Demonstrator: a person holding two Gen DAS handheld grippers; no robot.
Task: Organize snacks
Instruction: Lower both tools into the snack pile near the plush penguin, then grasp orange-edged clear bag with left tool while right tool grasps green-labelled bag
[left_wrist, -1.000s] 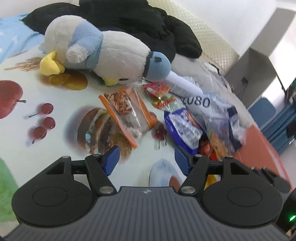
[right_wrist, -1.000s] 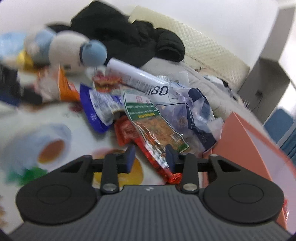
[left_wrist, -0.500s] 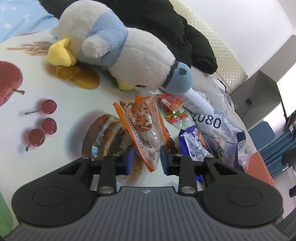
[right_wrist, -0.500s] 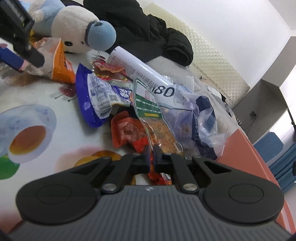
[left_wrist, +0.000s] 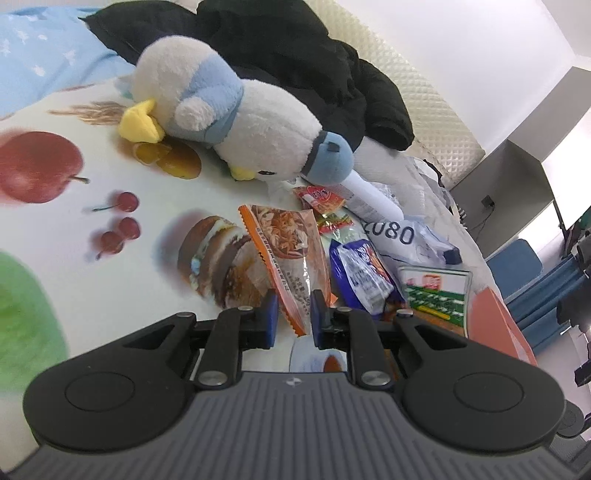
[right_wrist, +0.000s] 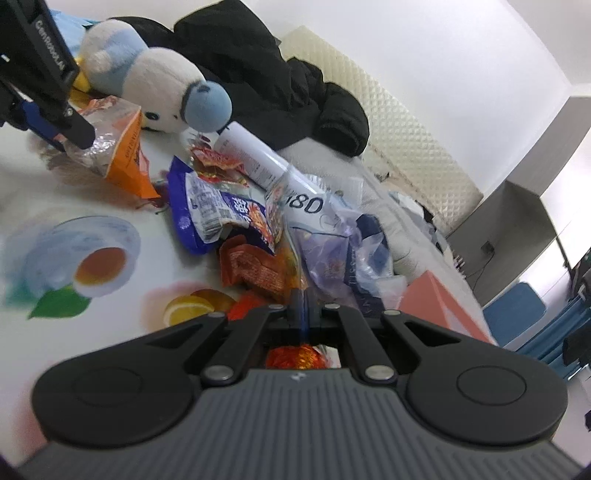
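Since a second ago, both sets of fingers closed in: left gripper narrow around orange snack bag below plush penguin, lifting; right gripper pinching green-labelled packet, further right, for sorting.

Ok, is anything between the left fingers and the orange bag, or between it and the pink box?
Nothing at the grasp: the left gripper pinches the orange bag at its lower end. Toward the pink box, the blue packet and the green packet, shut in the right gripper, lie between.
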